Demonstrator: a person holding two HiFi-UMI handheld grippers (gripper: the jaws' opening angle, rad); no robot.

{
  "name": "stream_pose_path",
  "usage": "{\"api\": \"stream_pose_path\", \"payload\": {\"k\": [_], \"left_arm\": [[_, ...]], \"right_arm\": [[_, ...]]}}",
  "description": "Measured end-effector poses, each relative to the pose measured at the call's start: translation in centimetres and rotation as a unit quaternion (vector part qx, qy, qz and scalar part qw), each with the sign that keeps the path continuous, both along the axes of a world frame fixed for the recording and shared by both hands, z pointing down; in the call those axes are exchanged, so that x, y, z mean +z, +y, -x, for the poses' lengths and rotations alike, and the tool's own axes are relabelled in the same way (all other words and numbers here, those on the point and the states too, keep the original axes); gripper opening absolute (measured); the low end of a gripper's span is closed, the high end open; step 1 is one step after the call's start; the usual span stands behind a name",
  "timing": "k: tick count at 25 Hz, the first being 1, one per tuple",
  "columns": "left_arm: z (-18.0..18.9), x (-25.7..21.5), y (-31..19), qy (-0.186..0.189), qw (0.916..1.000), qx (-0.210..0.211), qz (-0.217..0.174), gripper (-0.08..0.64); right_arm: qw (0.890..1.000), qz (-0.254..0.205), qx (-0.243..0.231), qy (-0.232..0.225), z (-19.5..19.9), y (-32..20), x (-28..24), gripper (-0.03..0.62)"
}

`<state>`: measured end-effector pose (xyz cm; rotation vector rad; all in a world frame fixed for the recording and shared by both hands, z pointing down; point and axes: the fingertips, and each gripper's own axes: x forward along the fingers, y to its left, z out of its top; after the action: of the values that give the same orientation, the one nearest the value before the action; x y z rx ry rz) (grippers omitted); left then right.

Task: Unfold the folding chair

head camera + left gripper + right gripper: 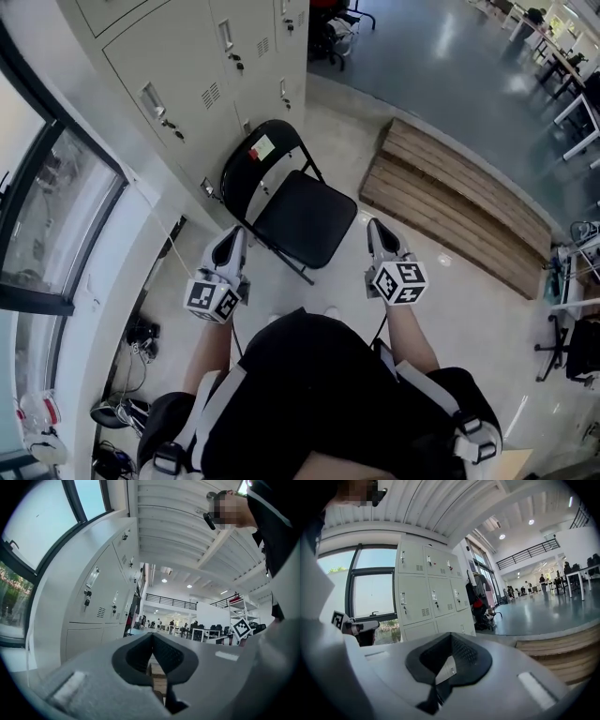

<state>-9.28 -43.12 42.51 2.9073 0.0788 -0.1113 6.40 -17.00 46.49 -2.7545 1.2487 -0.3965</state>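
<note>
Standing unfolded, folding chair (305,220) sits between lockers (187,66) and wooden platform (450,202).

A large open-plan office or shared workspace is shown. A bank of pale metal lockers (206,66) is set along the wall beside tall dark-framed windows (47,216). A glossy grey floor (441,66) is seen beyond a low wooden stepped platform (459,211). White desks (583,569) and office chairs (216,628) are ranged in the distance, and a railed mezzanine (171,602) is lit by ceiling lamps (502,536).
</note>
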Motion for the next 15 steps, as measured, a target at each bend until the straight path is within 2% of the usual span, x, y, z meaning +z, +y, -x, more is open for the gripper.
{"api": "stream_pose_path", "payload": {"k": [6, 15], "left_arm": [[0.4, 0.1, -1.0, 0.007, 0.9999, -0.011, 0.004, -0.002], [-0.4, 1.2, -0.6, -0.005, 0.9999, 0.008, -0.007, -0.002]], "right_arm": [[1.000, 0.009, -0.005, 0.018, 0.5, -1.0, -1.3, 0.003], [1.000, 0.014, -0.007, 0.025, -0.3, -1.5, -2.0, 0.003]]}}
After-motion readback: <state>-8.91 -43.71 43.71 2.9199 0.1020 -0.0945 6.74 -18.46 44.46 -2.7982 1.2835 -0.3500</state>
